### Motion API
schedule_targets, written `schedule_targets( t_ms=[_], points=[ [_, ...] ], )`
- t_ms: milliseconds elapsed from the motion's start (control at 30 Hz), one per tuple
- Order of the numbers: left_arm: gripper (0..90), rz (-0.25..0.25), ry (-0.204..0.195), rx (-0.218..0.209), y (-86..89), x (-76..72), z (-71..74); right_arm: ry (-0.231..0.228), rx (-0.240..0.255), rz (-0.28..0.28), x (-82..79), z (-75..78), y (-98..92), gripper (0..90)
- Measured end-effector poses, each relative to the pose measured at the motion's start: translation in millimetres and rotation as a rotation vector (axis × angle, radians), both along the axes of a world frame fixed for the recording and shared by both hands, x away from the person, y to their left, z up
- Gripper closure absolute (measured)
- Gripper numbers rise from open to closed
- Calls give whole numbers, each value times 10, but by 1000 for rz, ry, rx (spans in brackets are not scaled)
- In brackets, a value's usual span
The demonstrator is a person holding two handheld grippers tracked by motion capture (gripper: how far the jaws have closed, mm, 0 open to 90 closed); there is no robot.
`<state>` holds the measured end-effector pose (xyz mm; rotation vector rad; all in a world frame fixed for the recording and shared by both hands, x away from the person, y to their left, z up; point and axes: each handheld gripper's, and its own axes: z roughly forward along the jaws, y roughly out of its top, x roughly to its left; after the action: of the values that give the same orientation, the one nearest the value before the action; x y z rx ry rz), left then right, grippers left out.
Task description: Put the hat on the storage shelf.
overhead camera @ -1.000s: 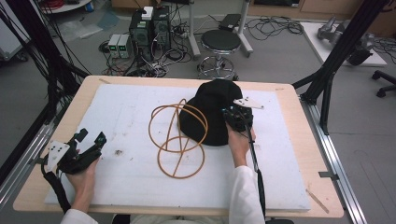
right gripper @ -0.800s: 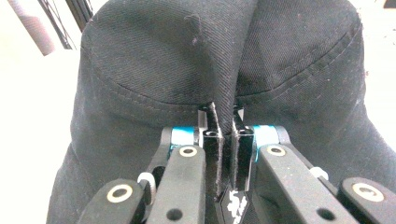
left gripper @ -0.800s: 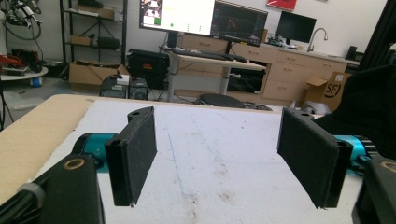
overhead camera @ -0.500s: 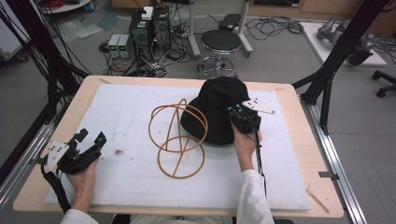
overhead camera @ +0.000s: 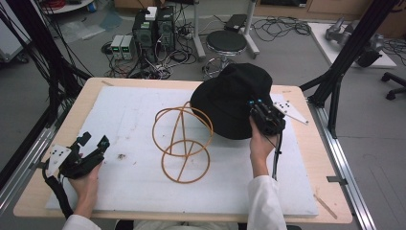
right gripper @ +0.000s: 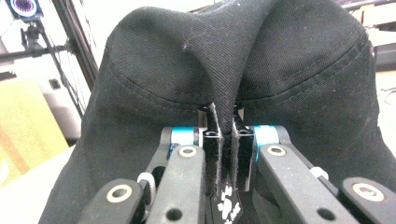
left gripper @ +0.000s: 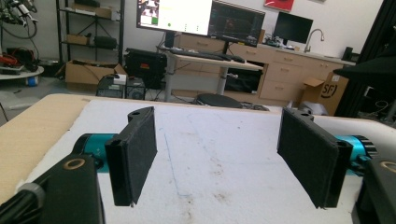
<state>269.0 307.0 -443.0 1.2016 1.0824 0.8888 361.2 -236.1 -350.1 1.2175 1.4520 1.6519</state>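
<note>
Bucket hat (overhead camera: 233, 102) looks soft and light; right gripper (overhead camera: 265, 117) pinches a fold of its cloth, a good hold. Left gripper (overhead camera: 91, 146) gapes wide, holding nothing.

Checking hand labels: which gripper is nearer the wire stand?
Right. The right gripper grips the hat beside the wire stand; the left gripper rests farther off.
</note>
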Motion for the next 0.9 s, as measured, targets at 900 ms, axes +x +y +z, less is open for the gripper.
schedule_targets(
  t_ms=[900],
  points=[
    [284, -5, 5, -15, -8, 17, -4, -299, 63, 73, -383, 707, 19, 866]
  ],
)
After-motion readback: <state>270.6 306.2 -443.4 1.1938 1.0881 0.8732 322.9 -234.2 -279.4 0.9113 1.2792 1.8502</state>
